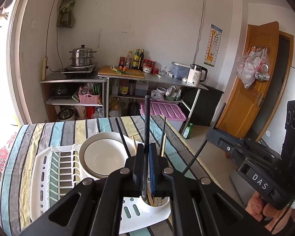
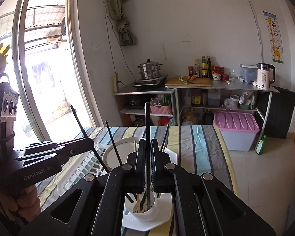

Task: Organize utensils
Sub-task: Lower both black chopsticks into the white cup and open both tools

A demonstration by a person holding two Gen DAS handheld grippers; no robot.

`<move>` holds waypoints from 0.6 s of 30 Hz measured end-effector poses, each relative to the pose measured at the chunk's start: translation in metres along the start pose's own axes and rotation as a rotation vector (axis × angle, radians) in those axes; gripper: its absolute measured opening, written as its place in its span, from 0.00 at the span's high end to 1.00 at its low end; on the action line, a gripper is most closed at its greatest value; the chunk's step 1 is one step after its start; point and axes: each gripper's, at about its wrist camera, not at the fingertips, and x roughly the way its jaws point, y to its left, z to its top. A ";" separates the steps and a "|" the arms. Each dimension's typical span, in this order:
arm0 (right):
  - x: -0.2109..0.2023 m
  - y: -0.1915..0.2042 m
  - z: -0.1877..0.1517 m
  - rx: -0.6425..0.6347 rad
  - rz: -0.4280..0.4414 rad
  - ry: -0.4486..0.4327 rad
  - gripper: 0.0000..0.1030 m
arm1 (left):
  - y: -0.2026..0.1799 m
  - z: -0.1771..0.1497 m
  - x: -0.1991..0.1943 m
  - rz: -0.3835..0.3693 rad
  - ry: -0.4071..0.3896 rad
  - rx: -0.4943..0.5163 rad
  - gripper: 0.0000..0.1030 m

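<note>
Both black two-finger tools are clamped on chopsticks: the left tool point(image 1: 147, 169) pinches a thin black chopstick point(image 1: 147, 122), the right tool point(image 2: 148, 163) another black chopstick point(image 2: 147, 125), each upright over the round white utensil cup point(image 2: 142, 211) at the corner of the white plastic dish rack point(image 1: 49, 169) on the striped-cloth surface point(image 1: 55, 131).

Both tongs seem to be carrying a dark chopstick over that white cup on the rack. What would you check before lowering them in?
1. Left tongs shut on a dark chopstick: ok.
2. Right tongs shut on a dark chopstick: ok.
3. Both sticks near upright: ok.
4. White utensil cup below the right stick's lower end: ok; it already holds several sticks.
5. Left stick's tip over the cup: cannot tell, the tongs hide it.
6. White plate standing in the dish rack, beside the cup's path: ok.
</note>
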 end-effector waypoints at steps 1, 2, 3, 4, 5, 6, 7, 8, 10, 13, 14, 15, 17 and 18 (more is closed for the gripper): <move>0.004 -0.003 -0.002 0.006 -0.001 0.010 0.96 | 0.002 -0.002 0.005 0.003 0.010 -0.004 0.95; 0.009 -0.006 -0.004 0.012 -0.002 0.021 0.96 | 0.004 -0.004 0.010 0.005 0.023 -0.011 0.95; 0.013 -0.008 -0.007 0.017 -0.002 0.031 0.96 | 0.006 -0.006 0.014 0.008 0.033 -0.017 0.95; 0.016 -0.010 -0.009 0.020 -0.003 0.040 0.96 | 0.007 -0.008 0.019 0.010 0.043 -0.021 0.95; 0.020 -0.012 -0.010 0.022 -0.006 0.049 0.96 | 0.009 -0.011 0.022 0.012 0.051 -0.024 0.95; 0.023 -0.014 -0.011 0.027 -0.007 0.056 0.96 | 0.009 -0.012 0.025 0.013 0.058 -0.026 0.95; 0.024 -0.016 -0.012 0.029 -0.010 0.051 0.96 | 0.011 -0.014 0.029 0.015 0.067 -0.027 0.95; 0.025 -0.018 -0.012 0.031 -0.011 0.052 0.96 | 0.011 -0.013 0.033 0.019 0.075 -0.029 0.95; 0.026 -0.019 -0.010 0.034 -0.010 0.056 0.96 | 0.011 -0.015 0.038 0.022 0.087 -0.032 0.95; 0.030 -0.022 -0.009 0.033 -0.014 0.060 0.95 | 0.012 -0.014 0.043 0.031 0.088 -0.036 0.94; 0.031 -0.023 -0.008 0.038 -0.007 0.060 0.95 | 0.012 -0.013 0.045 0.027 0.091 -0.040 0.94; 0.031 -0.025 -0.008 0.043 0.000 0.061 0.95 | 0.013 -0.011 0.046 0.028 0.092 -0.042 0.94; 0.030 -0.025 -0.008 0.041 0.005 0.064 0.95 | 0.014 -0.011 0.047 0.031 0.090 -0.040 0.94; 0.031 -0.025 -0.008 0.038 0.005 0.070 0.95 | 0.014 -0.011 0.047 0.030 0.089 -0.039 0.94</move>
